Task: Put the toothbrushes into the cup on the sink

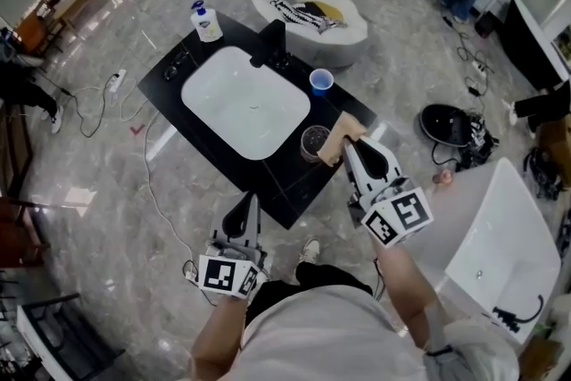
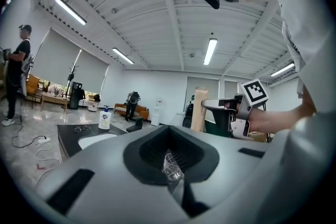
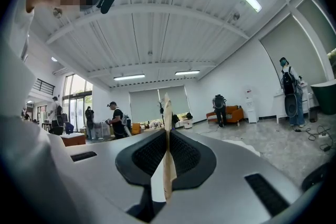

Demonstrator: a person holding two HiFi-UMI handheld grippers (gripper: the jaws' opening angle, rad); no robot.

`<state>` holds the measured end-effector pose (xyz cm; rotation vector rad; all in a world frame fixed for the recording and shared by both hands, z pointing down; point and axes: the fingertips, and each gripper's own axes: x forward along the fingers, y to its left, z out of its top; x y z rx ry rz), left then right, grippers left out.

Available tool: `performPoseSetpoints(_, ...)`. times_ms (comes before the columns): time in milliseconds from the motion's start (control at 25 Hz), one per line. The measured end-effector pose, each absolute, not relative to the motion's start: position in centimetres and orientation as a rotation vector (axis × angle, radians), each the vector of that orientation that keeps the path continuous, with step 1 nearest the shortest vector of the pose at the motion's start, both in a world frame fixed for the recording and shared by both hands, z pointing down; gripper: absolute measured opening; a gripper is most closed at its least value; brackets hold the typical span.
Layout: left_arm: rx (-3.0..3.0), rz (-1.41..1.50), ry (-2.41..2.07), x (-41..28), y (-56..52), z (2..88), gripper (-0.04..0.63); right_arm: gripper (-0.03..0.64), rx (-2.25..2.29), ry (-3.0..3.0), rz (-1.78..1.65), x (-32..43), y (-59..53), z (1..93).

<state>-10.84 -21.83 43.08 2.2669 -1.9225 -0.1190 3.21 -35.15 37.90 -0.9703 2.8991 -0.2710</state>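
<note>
Head view, looking steeply down: one black counter [image 1: 294, 192] with one white sink basin [image 1: 245, 101] set into it.

- At 1 o'clock from the basin stands one black faucet [image 1: 272, 43].
- At 11 o'clock stands one soap bottle [image 1: 206, 22].
- At 10 o'clock lies one pair of glasses [image 1: 176, 65].

There are two cups on the counter. A blue cup [image 1: 321, 81] is at 3 o'clock from the basin, and a dark cup [image 1: 312, 138] is at 4 o'clock, near the counter's edge. The two stand apart from each other.

There are two grippers, one in each of the person's hands.

The right gripper [image 1: 350, 144] reaches over the counter from 5 o'clock. Its jaws are clamped on one flat tan pack [image 1: 339, 138], seen edge-on as a thin strip in the right gripper view. Whether the pack holds a toothbrush cannot be made out. The pack's lower end overlaps the dark cup's rim at the cup's 3 o'clock side. Whether it touches the cup cannot be told.

The left gripper [image 1: 243, 211] hangs off the counter's 6 o'clock edge, close to the person's body. In the left gripper view its jaws are pressed together on one small scrap of crinkled clear wrapper [image 2: 170, 162].
</note>
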Motion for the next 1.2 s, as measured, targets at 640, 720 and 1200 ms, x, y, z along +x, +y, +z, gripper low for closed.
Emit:
performPoseSetpoints(640, 2.214, -0.102, -1.972, -11.0, -24.2, 44.4, 0.002, 0.049, -0.965, 2.877, -0.436, 2.7, -39.5, 42.8)
performPoseSetpoints(720, 2.205, -0.098, -1.971, -10.9, -24.3, 44.8, 0.002, 0.049, -0.963, 2.878, -0.461, 2.6, -39.7, 43.6)
performPoseSetpoints(1200, 2.129, -0.080, -2.015, -11.6, -24.4, 46.9, 0.002, 0.049, -0.966, 2.891, -0.492, 2.1, -41.5, 46.8)
